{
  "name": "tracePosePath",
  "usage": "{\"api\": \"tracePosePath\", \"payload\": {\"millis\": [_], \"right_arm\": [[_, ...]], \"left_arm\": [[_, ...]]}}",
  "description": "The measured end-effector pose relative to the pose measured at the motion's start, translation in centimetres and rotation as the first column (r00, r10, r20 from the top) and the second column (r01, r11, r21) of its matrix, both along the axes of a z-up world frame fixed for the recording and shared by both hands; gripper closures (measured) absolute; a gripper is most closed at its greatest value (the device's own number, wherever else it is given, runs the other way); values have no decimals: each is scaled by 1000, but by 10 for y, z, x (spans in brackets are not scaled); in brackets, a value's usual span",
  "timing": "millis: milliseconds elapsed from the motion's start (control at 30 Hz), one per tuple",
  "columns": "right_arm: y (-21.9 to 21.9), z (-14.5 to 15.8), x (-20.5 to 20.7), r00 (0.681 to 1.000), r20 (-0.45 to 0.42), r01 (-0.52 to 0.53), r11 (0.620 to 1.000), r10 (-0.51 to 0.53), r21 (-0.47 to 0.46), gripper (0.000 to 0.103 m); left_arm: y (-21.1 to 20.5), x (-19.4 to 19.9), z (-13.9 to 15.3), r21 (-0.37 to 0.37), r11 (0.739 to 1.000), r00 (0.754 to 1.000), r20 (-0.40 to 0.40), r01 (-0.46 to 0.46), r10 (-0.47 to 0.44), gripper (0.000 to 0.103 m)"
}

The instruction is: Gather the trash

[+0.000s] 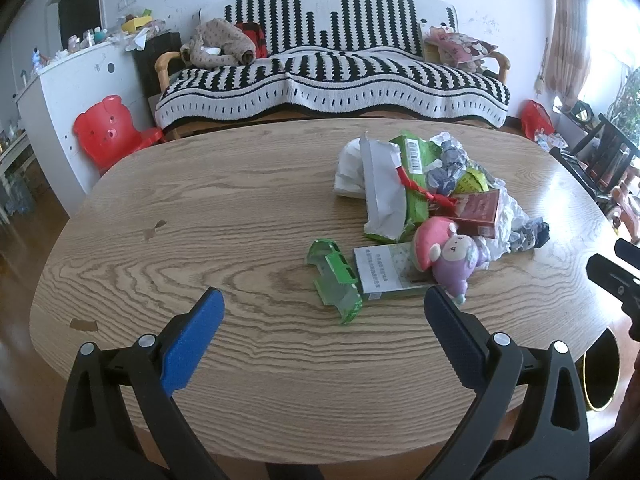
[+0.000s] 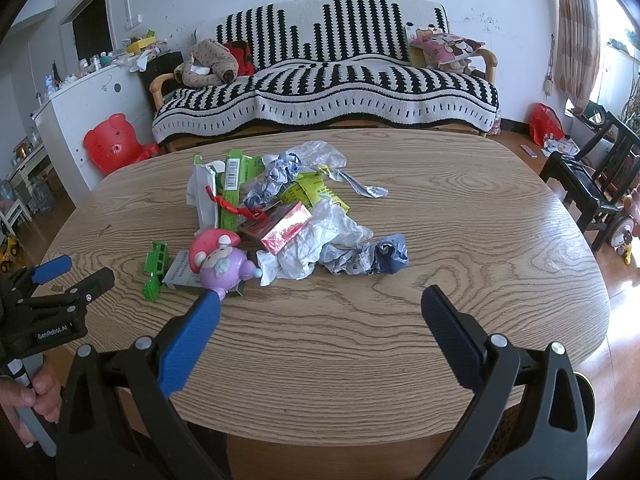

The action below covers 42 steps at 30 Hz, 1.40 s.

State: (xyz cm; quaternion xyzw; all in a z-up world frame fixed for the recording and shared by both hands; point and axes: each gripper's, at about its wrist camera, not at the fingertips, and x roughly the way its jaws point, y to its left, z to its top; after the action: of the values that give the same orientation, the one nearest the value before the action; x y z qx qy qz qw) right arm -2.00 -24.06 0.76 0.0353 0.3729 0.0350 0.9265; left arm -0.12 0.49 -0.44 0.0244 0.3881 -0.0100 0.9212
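Note:
A heap of trash lies on the oval wooden table (image 1: pixel 200 216) (image 2: pixel 460 208): a green wrapper with a barcode (image 1: pixel 414 168) (image 2: pixel 234 184), crumpled paper (image 2: pixel 364 258), a white plastic bag (image 2: pixel 320 240), a red box (image 1: pixel 478 210) (image 2: pixel 286 226), a flat pale carton (image 1: pixel 378 268) and a green plastic piece (image 1: pixel 334 280) (image 2: pixel 154 270). A pink and purple plush toy (image 1: pixel 448 256) (image 2: pixel 220 262) rests on the carton. My left gripper (image 1: pixel 324 308) hovers open just short of the green piece. My right gripper (image 2: pixel 320 304) is open in front of the heap, empty.
A striped sofa (image 1: pixel 332 72) stands behind the table, a red plastic chair (image 1: pixel 108 128) and white cabinet (image 1: pixel 76 84) at the left. A dark bin with a yellow rim (image 1: pixel 600 372) sits on the floor by the table's right edge. A dark wooden chair (image 2: pixel 588 176) stands right.

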Motion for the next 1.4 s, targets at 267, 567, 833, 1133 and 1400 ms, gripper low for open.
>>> {"api": "tracePosePath", "payload": {"millis": [267,567,833,1133,1400], "right_arm": [[-9,2,2,1000,-5,11,1000,-11,27,6],[-47,-15,38,995,-66,83,994,-79,67,6],[-75,-47,79,979,-139,157,986,-149,49,8],[-58,-87,118,974,-219,87,992,-66,90,24],[-58,-71,108,981,-193,49,980,-10,195,98]], "left_arm": [[18,9,-12,14,999,998,-50,-33,34,5],[-5,42,-39,71,997,993,-116,12,-4,5],[-8,59,-66,101,994,990,-144,28,-13,9],[3,64,-72,13,999,986,-163,46,-43,36],[17,65,-71,-78,996,980,-196,33,-48,91]]}}
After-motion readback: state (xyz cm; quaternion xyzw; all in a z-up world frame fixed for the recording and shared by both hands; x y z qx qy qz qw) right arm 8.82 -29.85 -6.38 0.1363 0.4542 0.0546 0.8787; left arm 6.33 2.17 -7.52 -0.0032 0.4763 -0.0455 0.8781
